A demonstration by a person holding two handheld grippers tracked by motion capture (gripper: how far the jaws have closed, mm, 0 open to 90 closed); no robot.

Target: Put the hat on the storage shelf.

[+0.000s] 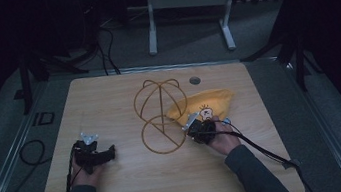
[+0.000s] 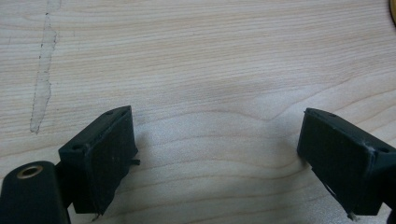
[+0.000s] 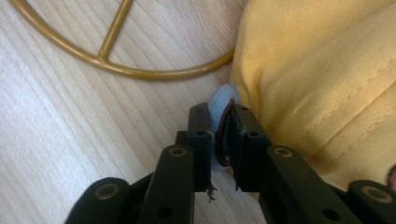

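The gold wire stand point(image 1: 160, 117) sits mid-bench point(image 1: 136, 191), a flat ring base with hoops rising off it, and there's lots of bare pale wood grain toward the person's side and left of it. A soft yellow cloth point(image 1: 205, 103) with stitched seams and a little cartoon print lies just right of the stand, touching the ring's edge. The right gripper point(image 3: 219, 140) is low at the cloth's near corner, hand wrapped behind it, jaws squeezed on a thin pale-blue tab point(image 3: 222, 100) at the cloth's edge. The left gripper point(image 2: 215, 149) rests well left of the stand, jaws wide apart over bare wood.
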